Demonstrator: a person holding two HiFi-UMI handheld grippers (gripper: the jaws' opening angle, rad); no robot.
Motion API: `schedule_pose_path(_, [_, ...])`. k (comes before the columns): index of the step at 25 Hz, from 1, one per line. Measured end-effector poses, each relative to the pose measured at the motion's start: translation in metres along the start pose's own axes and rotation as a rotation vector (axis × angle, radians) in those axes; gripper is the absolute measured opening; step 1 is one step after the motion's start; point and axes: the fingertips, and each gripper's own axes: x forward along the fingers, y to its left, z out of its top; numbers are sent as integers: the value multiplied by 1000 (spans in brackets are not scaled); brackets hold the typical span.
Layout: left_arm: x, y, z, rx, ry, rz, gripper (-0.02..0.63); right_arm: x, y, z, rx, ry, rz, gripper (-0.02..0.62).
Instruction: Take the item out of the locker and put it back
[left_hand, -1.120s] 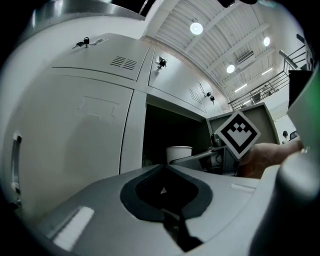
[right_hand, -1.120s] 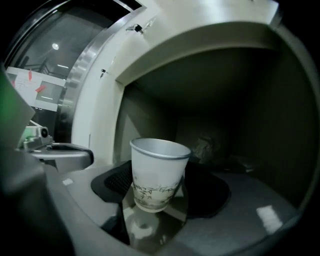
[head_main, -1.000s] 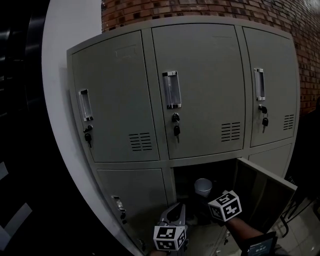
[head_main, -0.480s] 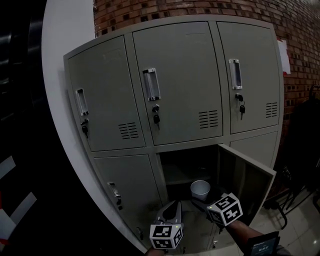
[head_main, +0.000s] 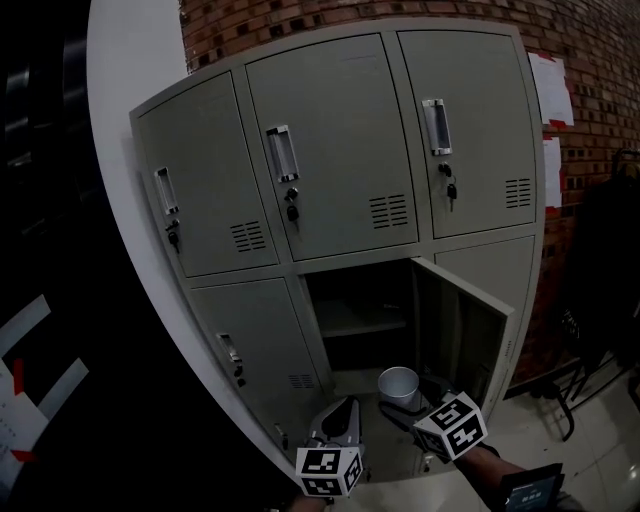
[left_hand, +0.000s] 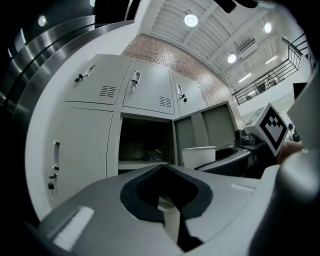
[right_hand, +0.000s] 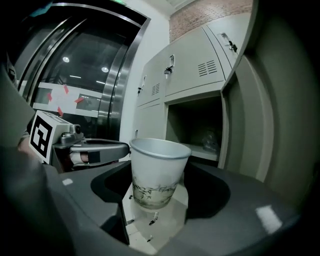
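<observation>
The right gripper (right_hand: 160, 171) pinches a white paper cup (right_hand: 159, 155) upright between its jaws. A second ago the cup stood at the mouth of the open compartment (head_main: 360, 300). Now it hangs lower, at bottom centre of the head view, out in front of the locker (head_main: 330, 150) and beside its open door (head_main: 455, 335). The left gripper (left_hand: 163, 167), jaws pressed together on nothing, stays just left of it.

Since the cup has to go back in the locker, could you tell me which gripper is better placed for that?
Right. The right gripper is clamped on the cup, facing the open compartment; the left gripper is shut and empty.
</observation>
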Motion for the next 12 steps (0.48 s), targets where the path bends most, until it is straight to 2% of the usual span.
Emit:
schedule_pose_path(5, [-22,-15,-1,12,18,-2,0,-27,26,-9,6,3,20,327])
schedule_pose_path(12, [-44,-19,7,19,4,-46,0,-46,56,-12,12,13,1,325])
